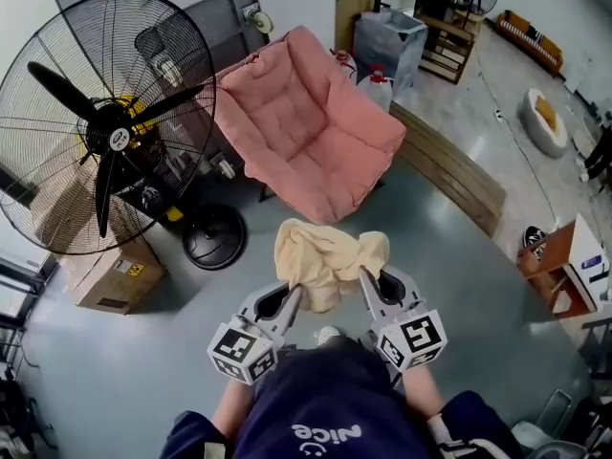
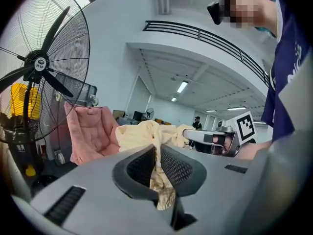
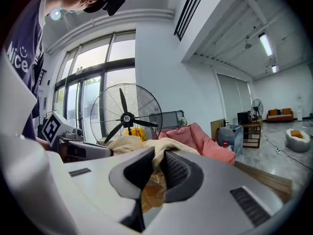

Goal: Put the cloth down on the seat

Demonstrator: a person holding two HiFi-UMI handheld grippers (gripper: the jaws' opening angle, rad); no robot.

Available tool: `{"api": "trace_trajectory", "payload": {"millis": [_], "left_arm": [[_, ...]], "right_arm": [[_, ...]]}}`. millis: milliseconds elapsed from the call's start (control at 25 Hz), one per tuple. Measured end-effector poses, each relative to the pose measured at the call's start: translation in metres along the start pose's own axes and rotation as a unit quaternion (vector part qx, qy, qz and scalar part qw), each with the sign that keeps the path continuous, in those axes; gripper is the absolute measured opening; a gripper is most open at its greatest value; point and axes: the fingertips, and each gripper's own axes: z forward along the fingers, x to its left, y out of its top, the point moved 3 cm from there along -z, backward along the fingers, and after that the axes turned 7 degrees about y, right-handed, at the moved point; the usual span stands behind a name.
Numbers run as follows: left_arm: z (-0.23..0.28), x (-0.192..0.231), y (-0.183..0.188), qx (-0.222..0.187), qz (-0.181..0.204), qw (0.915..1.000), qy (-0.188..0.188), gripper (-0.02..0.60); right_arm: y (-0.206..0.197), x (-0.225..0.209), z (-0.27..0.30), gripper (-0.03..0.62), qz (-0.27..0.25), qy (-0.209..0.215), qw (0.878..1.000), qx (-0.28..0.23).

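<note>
A crumpled pale yellow cloth (image 1: 325, 259) hangs in the air between my two grippers, just short of the pink cushioned seat (image 1: 311, 127). My left gripper (image 1: 295, 293) is shut on the cloth's left edge; in the left gripper view the cloth (image 2: 146, 136) runs down between the ribbed pads (image 2: 172, 165). My right gripper (image 1: 364, 276) is shut on the cloth's right edge, and the cloth (image 3: 142, 145) bunches over its jaws in the right gripper view. The seat (image 2: 90, 131) lies ahead and to the left there, and the seat (image 3: 205, 141) shows ahead to the right.
A large black standing fan (image 1: 105, 127) with a round base (image 1: 214, 236) stands left of the seat. A cardboard box (image 1: 113, 273) sits beside it. A long wooden plank (image 1: 449, 165) lies on the floor to the right. Shelving (image 1: 440, 36) stands at the back.
</note>
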Motion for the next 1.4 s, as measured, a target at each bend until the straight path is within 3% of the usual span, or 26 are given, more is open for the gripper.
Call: {"api": "trace_trajectory", "payload": {"millis": [160, 640, 1120, 1400], "left_arm": [[0.032, -0.006, 0.003, -0.008, -0.006, 0.9999, 0.003, 0.049], [0.083, 0.011, -0.006, 0.028, -0.022, 0.9989, -0.030, 0.049], [0.173, 0.099, 0.043, 0.043, -0.009, 0.9948, -0.092, 0.049], [0.240, 0.191, 0.078, 0.042, -0.011, 0.9909, -0.127, 0.049]], "right_arm": [[0.000, -0.032, 0.002, 0.065, 0.002, -0.004, 1.000, -0.003], [-0.014, -0.071, 0.022, 0.066, 0.028, -0.040, 0.999, 0.015], [0.010, -0.125, 0.118, 0.066, 0.025, -0.087, 0.995, 0.040], [0.030, -0.159, 0.221, 0.065, 0.011, -0.123, 0.992, 0.040]]}}
